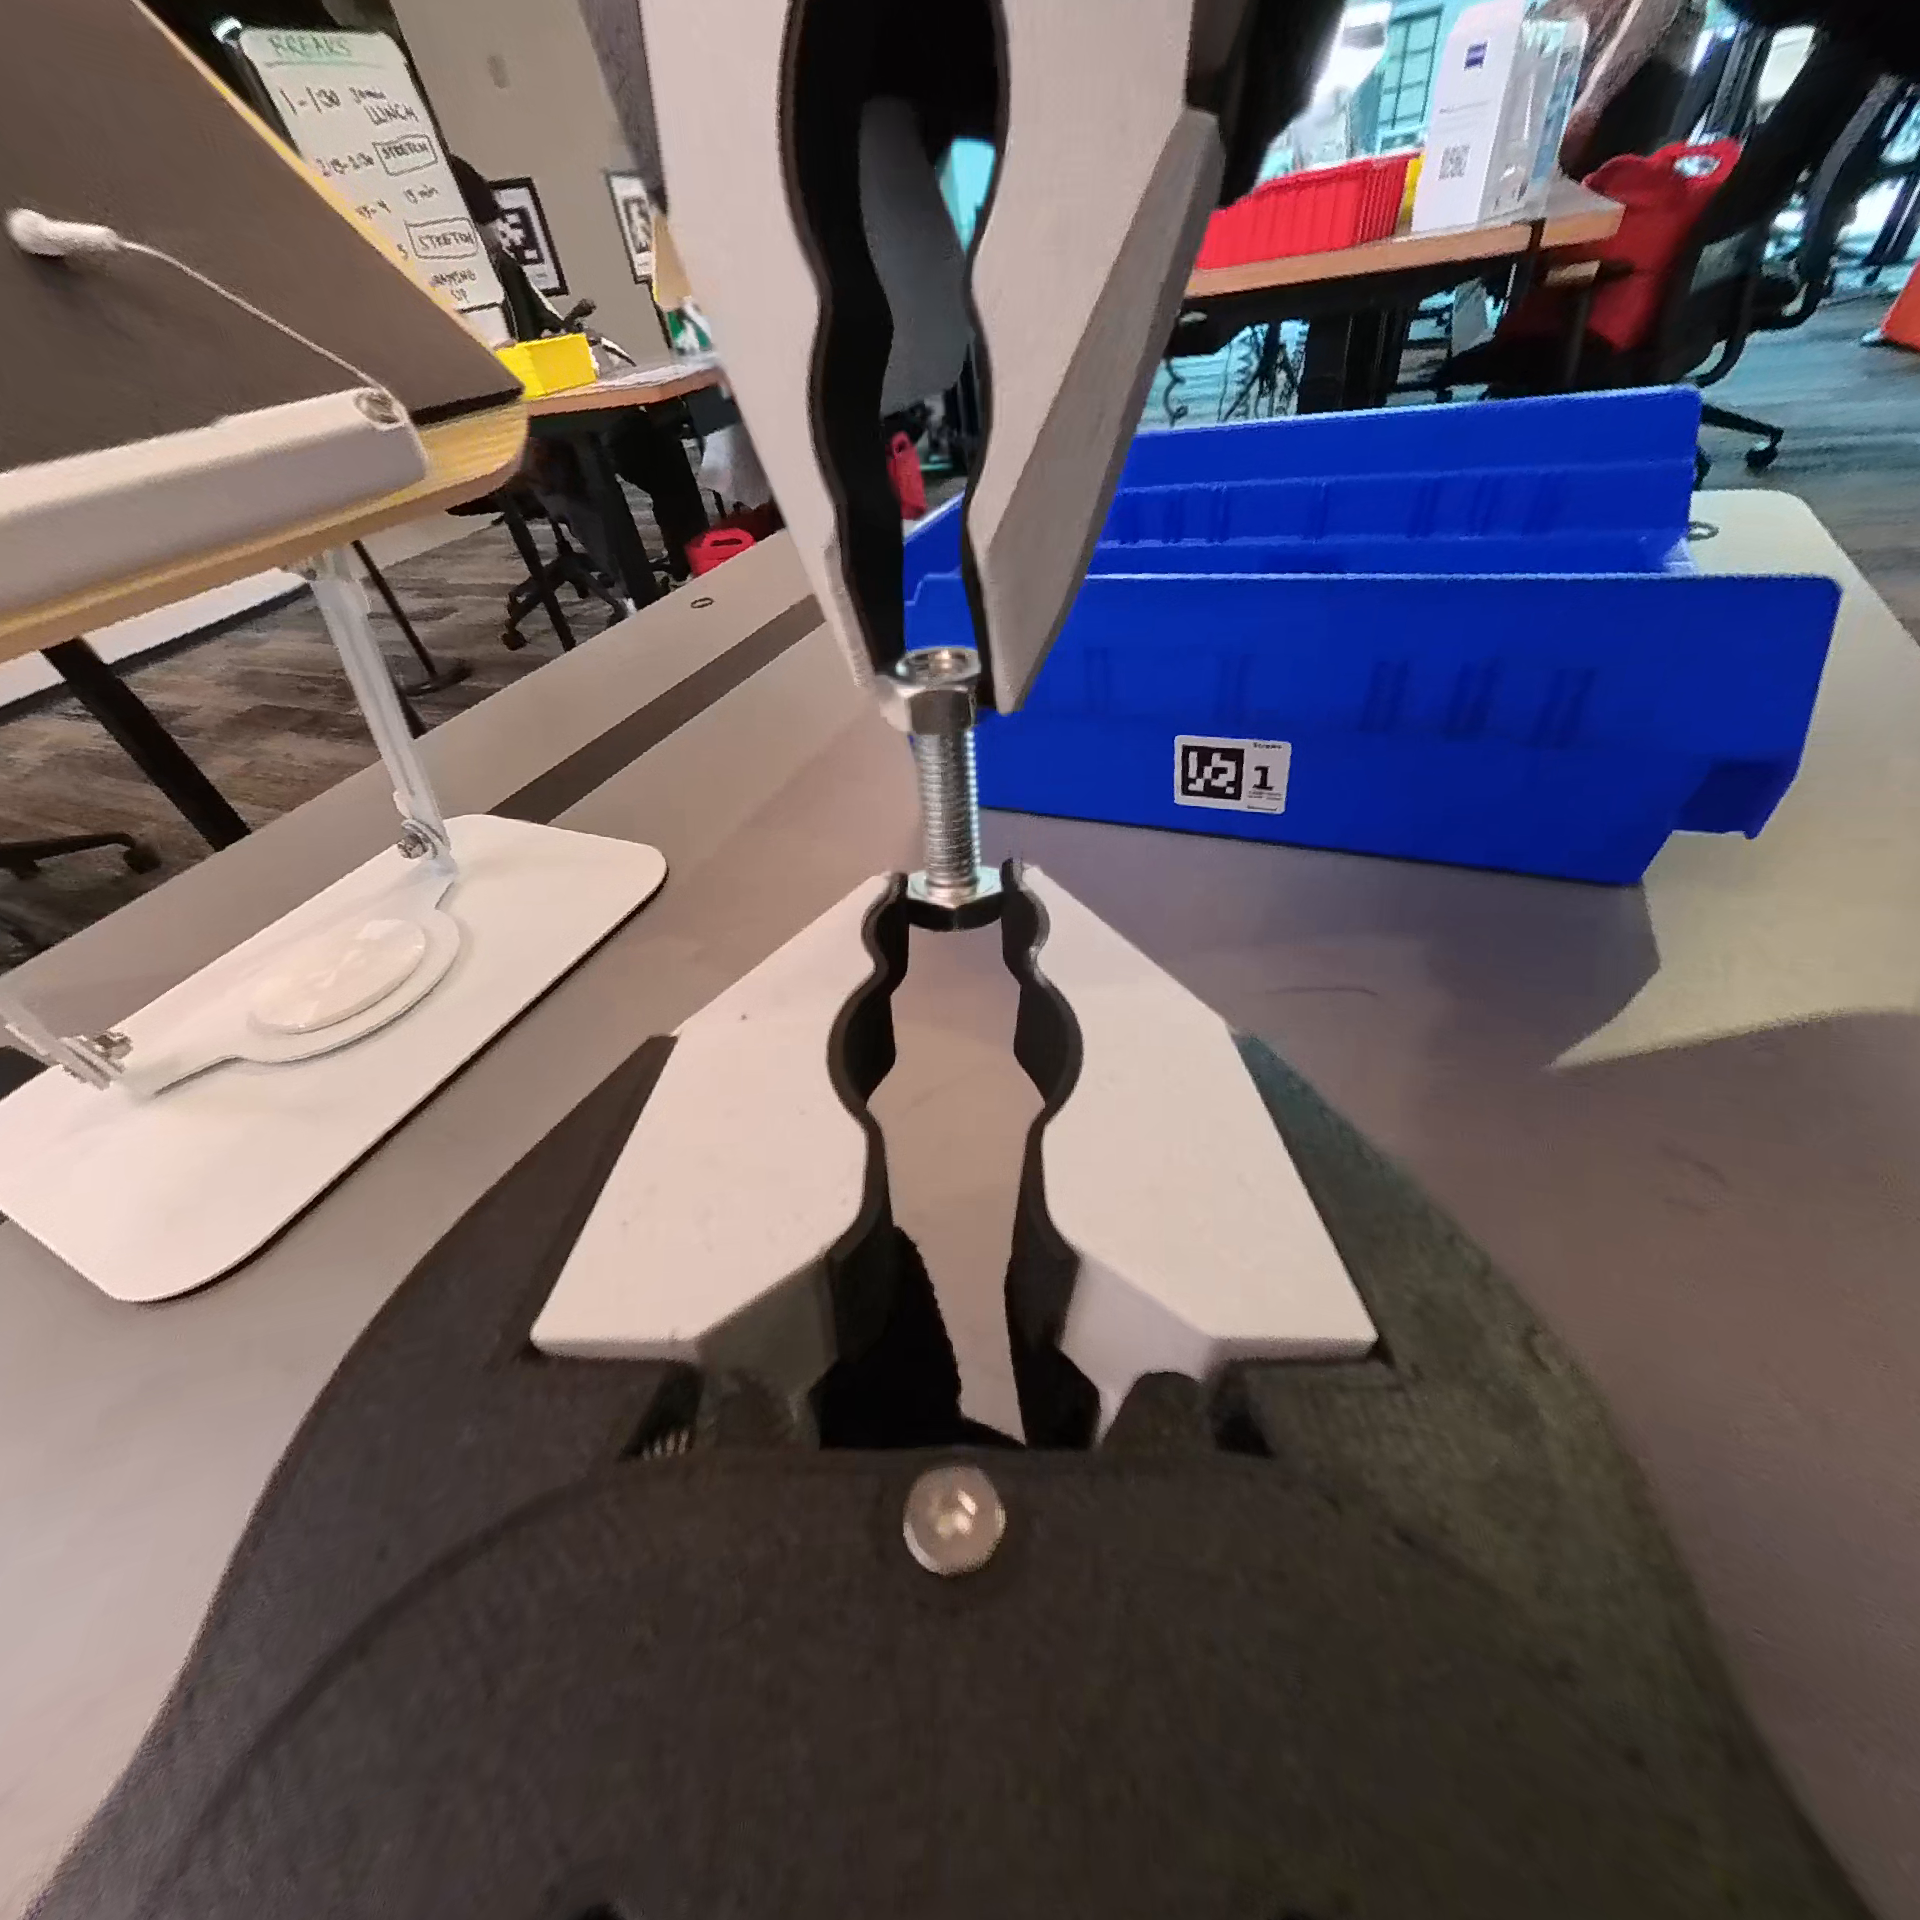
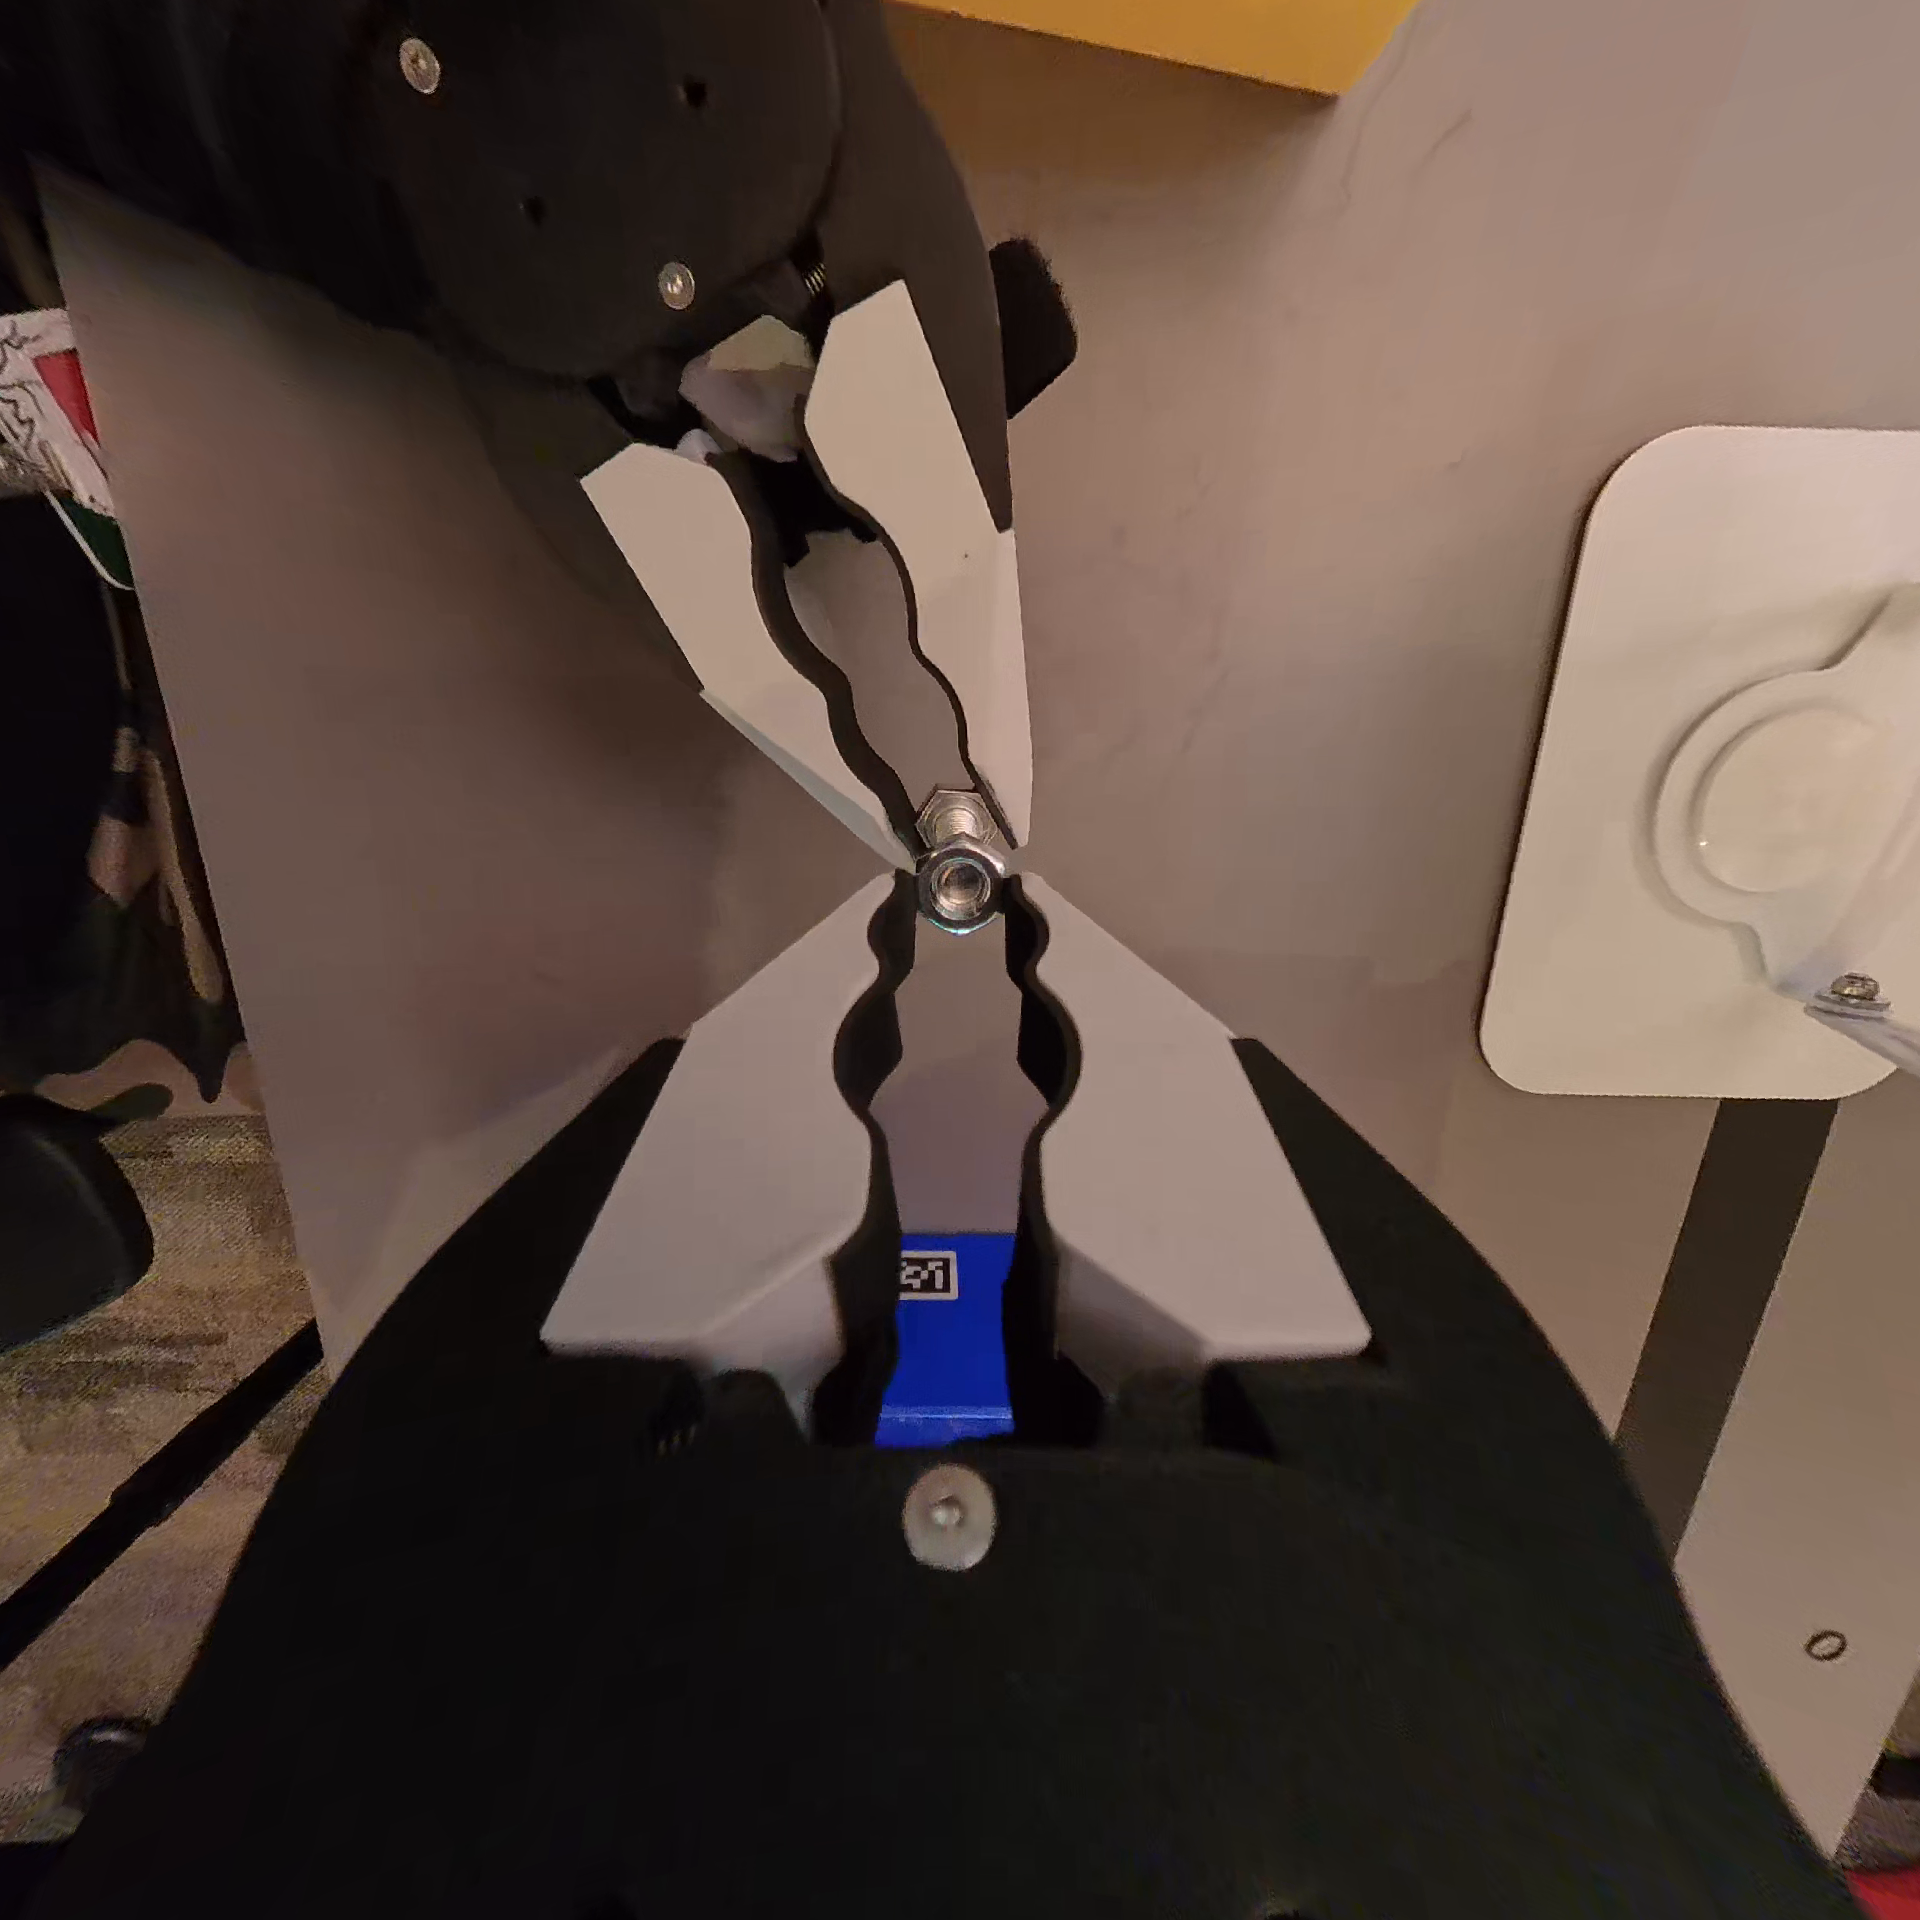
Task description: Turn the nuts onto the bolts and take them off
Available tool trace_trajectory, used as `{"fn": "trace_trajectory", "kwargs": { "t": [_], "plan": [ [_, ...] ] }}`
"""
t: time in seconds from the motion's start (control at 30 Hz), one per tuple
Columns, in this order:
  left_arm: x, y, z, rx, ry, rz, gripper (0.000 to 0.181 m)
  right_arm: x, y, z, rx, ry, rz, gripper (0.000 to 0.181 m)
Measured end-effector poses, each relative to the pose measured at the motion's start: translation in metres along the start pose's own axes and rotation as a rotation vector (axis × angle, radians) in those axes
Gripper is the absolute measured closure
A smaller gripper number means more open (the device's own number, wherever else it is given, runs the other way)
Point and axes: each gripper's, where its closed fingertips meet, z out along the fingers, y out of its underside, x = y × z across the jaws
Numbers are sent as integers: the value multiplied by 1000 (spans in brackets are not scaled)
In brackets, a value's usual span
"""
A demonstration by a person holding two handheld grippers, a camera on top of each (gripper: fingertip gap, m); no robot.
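we see threaded steel bolt point(image 1: 943, 805) upright above grey table point(image 1: 1351, 1039). left gripper point(image 1: 954, 902), white fingers with wavy black pads, clenched on bolt's hex head. right gripper point(image 1: 928, 694) from above clamps hex nut point(image 1: 938, 704) at bolt's top end. glossy blue plastic bin point(image 1: 1403, 644) behind bears white sticker with square code. white stand base point(image 1: 343, 1029) at left.

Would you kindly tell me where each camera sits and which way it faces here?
Left wrist view: on the left claw, looking level across the table toward the blue bin; its fingertips hold the bolt by its head.
Right wrist view: on the right claw, looking down at the table; its tips grip the nut.
Shared: bolt, nut, both claws, bin.
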Motion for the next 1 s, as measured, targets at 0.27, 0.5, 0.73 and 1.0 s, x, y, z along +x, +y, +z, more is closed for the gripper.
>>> {"fn": "trace_trajectory", "kwargs": {
  "t": [0.27, 0.5, 0.73, 1.0],
  "plan": [
    [-4, -1, -1, 24, 8, -54, 165, 5, -1, 0, 43, 27, 48, 165],
    [-5, -4, -2, 46, 13, -71, 165, 5, -2, 2, 57, 37, 57, 160],
    [-8, -6, -4, 63, 12, -101, 165, 9, -3, -3, 103, 62, 86, 146],
    [-7, -5, -3, 59, 15, -101, 165, -1, -4, -4, 133, 54, 66, 147]
  ]
}}
